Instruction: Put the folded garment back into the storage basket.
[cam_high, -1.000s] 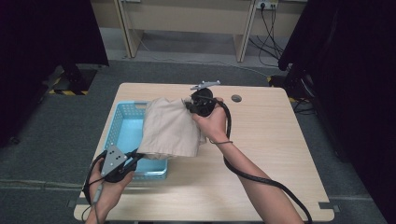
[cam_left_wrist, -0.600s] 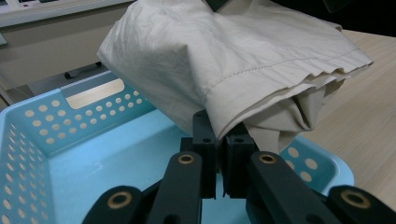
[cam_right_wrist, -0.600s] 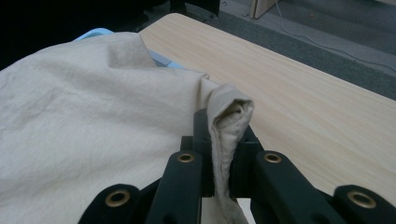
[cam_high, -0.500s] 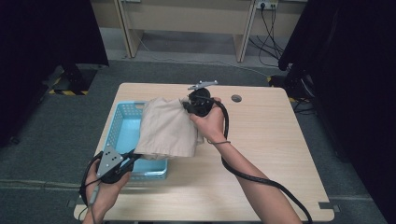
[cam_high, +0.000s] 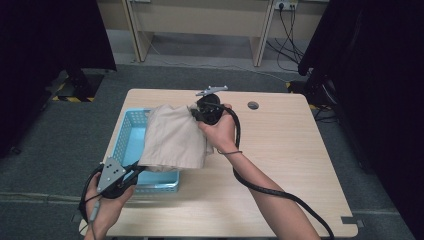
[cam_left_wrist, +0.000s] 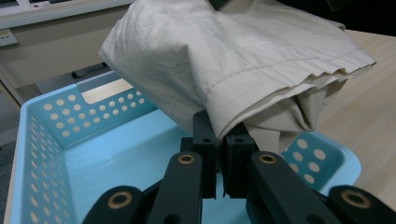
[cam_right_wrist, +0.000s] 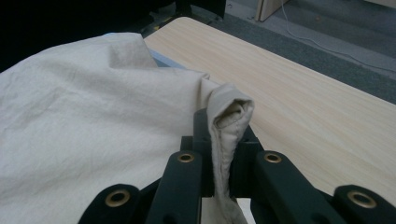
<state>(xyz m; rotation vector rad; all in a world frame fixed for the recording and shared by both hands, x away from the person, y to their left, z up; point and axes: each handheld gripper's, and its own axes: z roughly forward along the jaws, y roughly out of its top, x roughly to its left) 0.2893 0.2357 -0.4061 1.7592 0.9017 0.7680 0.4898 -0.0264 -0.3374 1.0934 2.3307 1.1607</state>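
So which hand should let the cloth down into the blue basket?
Probably the right. The right gripper pinches the cloth by a folded edge and holds it up over the basket. The left gripper, low at the basket's near end, grips the cloth's lower edge and could just steady it.

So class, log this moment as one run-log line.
left gripper: shut on beige folded cloth | right gripper: shut on cloth | cloth over light-blue perforated plastic basket | wooden table

Wooden table; blue basket on left part.
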